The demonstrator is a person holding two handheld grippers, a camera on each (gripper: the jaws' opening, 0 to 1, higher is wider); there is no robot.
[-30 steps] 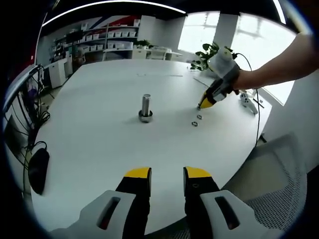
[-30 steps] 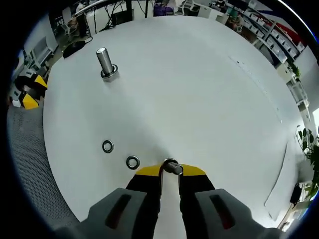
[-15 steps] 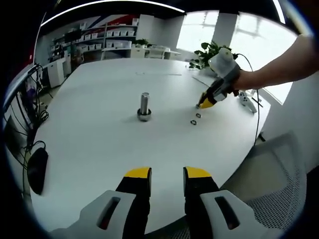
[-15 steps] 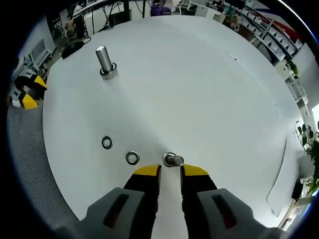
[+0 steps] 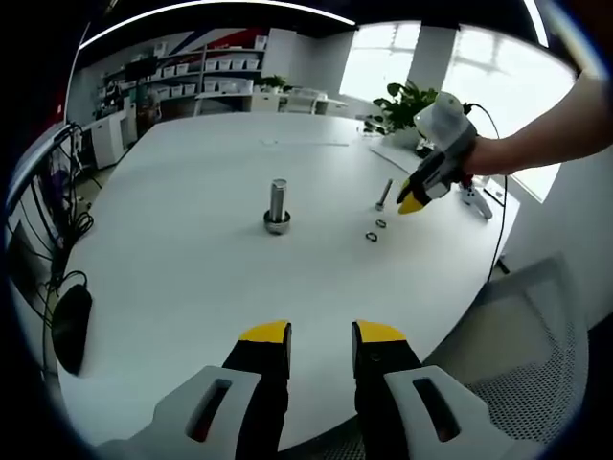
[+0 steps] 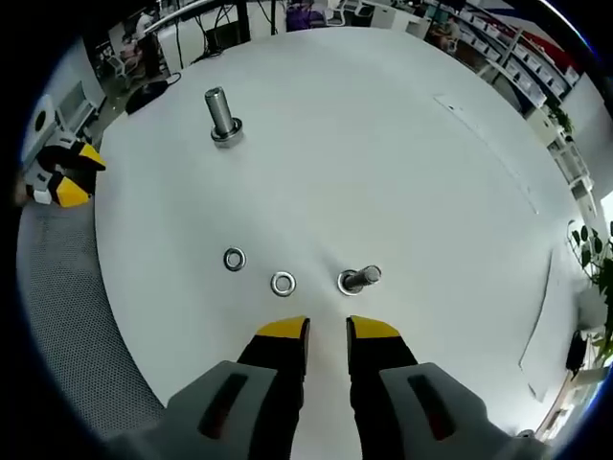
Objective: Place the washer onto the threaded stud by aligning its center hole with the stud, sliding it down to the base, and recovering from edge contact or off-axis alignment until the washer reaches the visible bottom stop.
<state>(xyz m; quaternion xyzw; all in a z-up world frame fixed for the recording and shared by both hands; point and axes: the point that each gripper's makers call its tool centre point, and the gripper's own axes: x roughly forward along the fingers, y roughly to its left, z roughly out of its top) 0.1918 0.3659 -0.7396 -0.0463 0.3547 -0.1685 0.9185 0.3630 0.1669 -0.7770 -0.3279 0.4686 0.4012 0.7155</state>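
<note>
Right claw (image 6: 327,329) hangs over the white table (image 6: 383,144), jaws a narrow gap apart, holding nothing. Just ahead stands a small bolt (image 6: 359,279); beside it, to its left in the right gripper view, lie two washers (image 6: 283,283) (image 6: 234,259) flat, thin steel rings w/ clear center holes. The nearer washer is close off the left jaw tip (so the right claw is the nearer one). The big stud (image 6: 222,115) stands upright, well apart, far ahead-left. Left claw (image 5: 321,333), also slightly parted and empty, waits at the table edge.
</note>
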